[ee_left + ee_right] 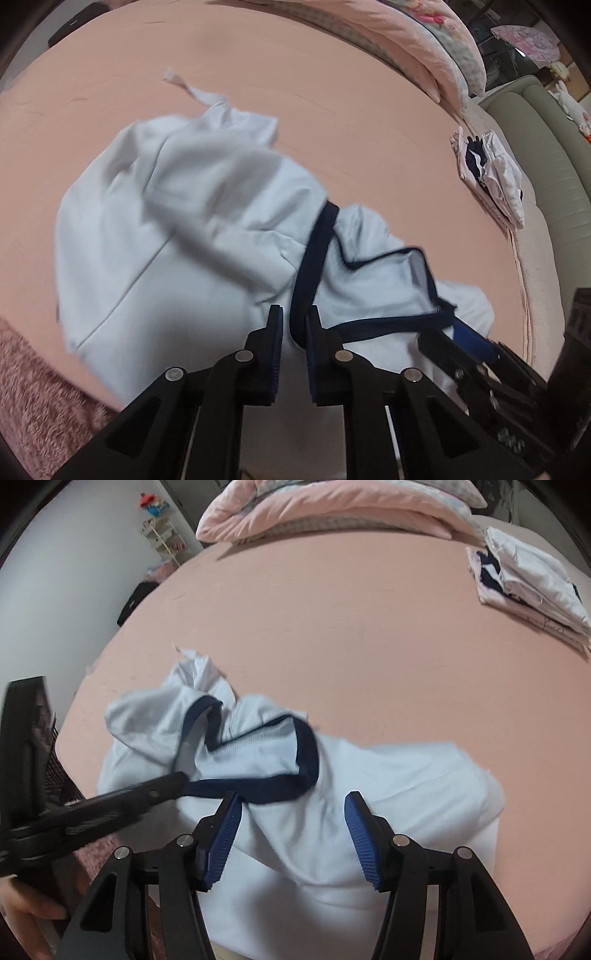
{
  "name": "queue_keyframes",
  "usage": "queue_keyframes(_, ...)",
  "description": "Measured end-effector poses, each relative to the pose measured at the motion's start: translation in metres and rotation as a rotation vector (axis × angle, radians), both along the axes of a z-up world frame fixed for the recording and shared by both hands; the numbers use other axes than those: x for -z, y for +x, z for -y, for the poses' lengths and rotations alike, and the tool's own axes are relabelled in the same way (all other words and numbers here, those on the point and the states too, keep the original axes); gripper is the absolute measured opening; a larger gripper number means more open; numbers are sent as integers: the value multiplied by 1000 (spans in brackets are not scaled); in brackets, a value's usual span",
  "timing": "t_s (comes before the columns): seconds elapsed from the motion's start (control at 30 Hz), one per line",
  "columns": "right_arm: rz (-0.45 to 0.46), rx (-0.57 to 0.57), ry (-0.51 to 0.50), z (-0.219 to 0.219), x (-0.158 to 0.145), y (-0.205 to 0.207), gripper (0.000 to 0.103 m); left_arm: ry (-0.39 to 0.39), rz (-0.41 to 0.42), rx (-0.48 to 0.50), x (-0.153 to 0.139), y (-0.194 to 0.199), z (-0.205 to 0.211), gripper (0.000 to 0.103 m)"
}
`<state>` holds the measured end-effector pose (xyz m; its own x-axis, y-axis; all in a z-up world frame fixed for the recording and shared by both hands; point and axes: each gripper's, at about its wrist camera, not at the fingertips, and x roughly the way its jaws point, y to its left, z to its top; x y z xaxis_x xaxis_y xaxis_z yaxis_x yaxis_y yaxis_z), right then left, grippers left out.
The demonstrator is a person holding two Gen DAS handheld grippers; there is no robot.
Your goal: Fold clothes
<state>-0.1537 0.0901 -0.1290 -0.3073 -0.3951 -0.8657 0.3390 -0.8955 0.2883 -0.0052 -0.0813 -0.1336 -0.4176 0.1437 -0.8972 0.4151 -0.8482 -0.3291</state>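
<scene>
Pale blue shirt (177, 229) lies rumpled on the pink bed (332, 110), near its front edge. Left tongs (295, 325) are narrow, pinched on the shirt's navy collar trim (314, 258). Right tongs (291, 805) stand wide over the shirt body just beside the collar, pads (221, 834) not pressing cloth. Folded pile (528, 587) sits at the bed's far right; pink quilt (332, 509) bunched at the head.

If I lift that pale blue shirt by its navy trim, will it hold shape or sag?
Likely sag: the pale blue shirt lies crumpled in soft folds on the bed. The navy trim already twists, so it may bunch. Probably light, since it drapes thinly.
</scene>
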Motion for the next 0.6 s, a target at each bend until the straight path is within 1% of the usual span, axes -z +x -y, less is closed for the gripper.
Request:
queue_keyframes(0.13, 11, 69, -31, -18, 2, 9, 55, 23, 11, 0, 4, 16, -4, 10)
queue_keyframes(0.23, 23, 126, -55, -31, -1, 10, 56, 60, 12, 12, -4, 26, -14, 10)
queue_keyframes(0.3, 29, 148, -66, -36, -2, 12, 56, 91, 17, 73, -9, 31, -27, 10)
queue_keyframes(0.33, 30, 135, -64, -34, -2, 14, 56, 104, 22, 113, -11, 33, -35, 10)
queue_keyframes(0.43, 13, 119, -55, -29, -8, 13, 56, 110, 13, 180, -19, 33, -50, 10)
queue_keyframes(0.5, -18, 113, -15, -23, -9, 2, 56, 93, 6, 200, -26, 29, -52, 10)
queue_keyframes(0.53, -34, 108, 9, -20, -9, -3, 61, 79, 2, 202, -29, 28, -51, 10)
queue_keyframes(0.57, -31, 89, 50, -14, -4, -9, 61, 62, -2, 198, -31, 26, -48, 10)
queue_keyframes(0.6, -7, 56, 109, -4, 6, -13, 61, 47, -12, 180, -34, 22, -44, 10)
